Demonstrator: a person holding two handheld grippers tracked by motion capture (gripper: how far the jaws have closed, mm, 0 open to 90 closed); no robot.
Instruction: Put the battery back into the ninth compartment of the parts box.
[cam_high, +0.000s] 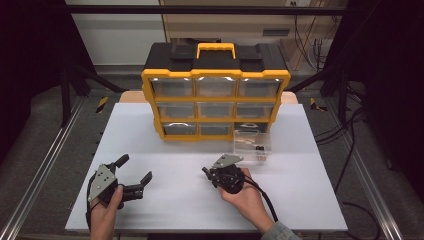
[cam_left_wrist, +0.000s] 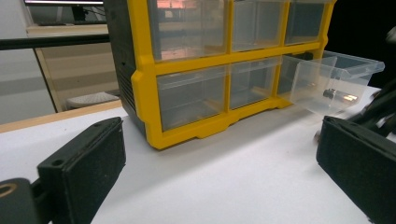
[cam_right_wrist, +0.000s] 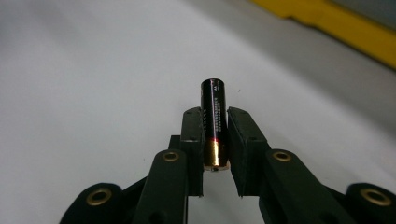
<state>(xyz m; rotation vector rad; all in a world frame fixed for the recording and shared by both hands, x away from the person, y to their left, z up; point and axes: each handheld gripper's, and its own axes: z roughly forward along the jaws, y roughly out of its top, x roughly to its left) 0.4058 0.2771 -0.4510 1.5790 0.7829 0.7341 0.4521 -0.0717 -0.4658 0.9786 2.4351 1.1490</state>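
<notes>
A: Battery (cam_right_wrist: 214, 122) sits clamped between the right gripper (cam_right_wrist: 215, 135) fingers (cam_right_wrist: 192, 140), centre of the right gripper view, gold end toward the camera, black end sticking out past the tips.

B: And the left gripper (cam_high: 134, 170)?

A: Lower left of the high view, fingers spread wide, nothing in them, low over the counter (cam_high: 175, 200).

B: Where should the battery go?

A: Likely the pulled-out drawer (cam_high: 251, 146), lower right of the organizer (cam_high: 216, 90), where small parts already lie.

B: Advice?

A: Keep the grip firm, since the hold is near one end and the battery could pivot. Carry it over the drawer wall, lower inside, then release gently so it won't roll out.
</notes>
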